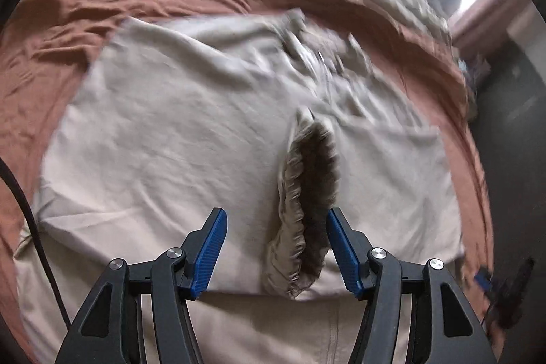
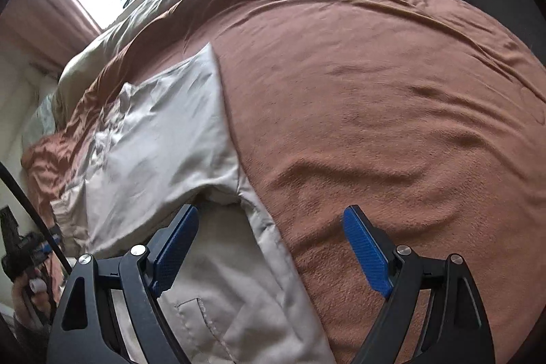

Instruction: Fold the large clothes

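While its blue-padded jaws are standing partly apart and gripping nothing, the left gripper is hovering over one pale beige cloth jacket, whose fur-lined gathered hood opening is lying between the pads without being pinched. Wide open and empty too, the right gripper is hanging above the jacket's edge, one pad over beige cloth, the other over the single rust-brown bedspread carrying it. Motion blur is smearing the jacket's far folds near the bedspread's upper edge, and both views are cutting off its lower part.
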Action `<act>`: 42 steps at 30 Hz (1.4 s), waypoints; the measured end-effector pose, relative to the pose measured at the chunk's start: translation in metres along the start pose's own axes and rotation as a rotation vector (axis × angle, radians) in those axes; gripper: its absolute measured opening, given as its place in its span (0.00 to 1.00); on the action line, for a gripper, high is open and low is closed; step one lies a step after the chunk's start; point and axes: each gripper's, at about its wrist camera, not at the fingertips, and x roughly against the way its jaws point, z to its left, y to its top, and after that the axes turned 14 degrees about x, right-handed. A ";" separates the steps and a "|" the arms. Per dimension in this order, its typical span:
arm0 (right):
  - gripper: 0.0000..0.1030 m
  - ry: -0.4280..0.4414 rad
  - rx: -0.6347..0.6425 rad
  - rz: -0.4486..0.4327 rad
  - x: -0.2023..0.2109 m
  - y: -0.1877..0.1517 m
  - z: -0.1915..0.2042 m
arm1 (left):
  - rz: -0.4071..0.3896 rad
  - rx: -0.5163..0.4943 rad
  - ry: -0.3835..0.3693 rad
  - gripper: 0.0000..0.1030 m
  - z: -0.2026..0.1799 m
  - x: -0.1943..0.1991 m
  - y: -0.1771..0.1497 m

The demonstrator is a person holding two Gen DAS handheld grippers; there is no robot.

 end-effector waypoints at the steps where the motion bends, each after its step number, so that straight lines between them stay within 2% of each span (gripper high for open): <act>1: 0.83 0.001 0.002 0.007 -0.003 0.001 0.000 | -0.033 0.026 -0.017 0.60 0.007 0.007 0.002; 4: 0.83 -0.001 0.009 0.016 -0.008 0.004 0.001 | -0.040 0.085 -0.027 0.61 0.026 0.011 0.007; 8: 0.83 0.006 0.033 0.026 -0.010 0.007 0.007 | 0.065 0.067 0.013 0.61 0.033 -0.019 -0.001; 11: 0.83 -0.029 0.058 0.038 -0.011 0.005 0.010 | 0.125 0.063 -0.017 0.61 0.034 -0.042 -0.012; 15: 0.83 -0.079 0.053 0.048 -0.012 0.004 0.002 | 0.099 -0.014 0.045 0.59 0.025 -0.061 -0.023; 16: 0.83 -0.089 0.056 0.055 -0.014 0.003 0.002 | 0.079 -0.031 0.056 0.52 0.023 -0.061 -0.024; 17: 0.83 -0.098 0.075 0.071 -0.020 0.002 0.004 | 0.068 -0.052 0.078 0.40 0.021 -0.061 -0.024; 21: 0.83 -0.134 0.128 0.128 -0.044 0.004 0.013 | 0.034 -0.130 0.103 0.28 0.016 -0.051 -0.024; 22: 0.83 -0.155 0.133 0.138 -0.050 0.004 0.013 | 0.004 -0.148 0.118 0.16 0.017 -0.043 -0.023; 25: 0.83 -0.198 0.124 0.137 -0.057 0.008 0.011 | -0.042 -0.140 0.132 0.11 0.021 -0.028 -0.019; 28: 0.83 -0.213 0.112 0.128 -0.060 0.011 0.011 | -0.004 -0.174 0.156 0.12 0.025 -0.036 -0.020; 33: 0.83 -0.223 0.103 0.133 -0.064 0.012 0.012 | 0.022 -0.153 0.162 0.17 0.038 -0.046 -0.019; 38: 0.83 -0.141 0.081 0.107 -0.047 0.009 0.017 | 0.017 -0.164 0.191 0.22 0.037 -0.048 -0.021; 42: 0.83 -0.068 0.058 0.073 -0.034 0.010 0.015 | -0.016 -0.186 0.223 0.22 0.033 -0.029 -0.023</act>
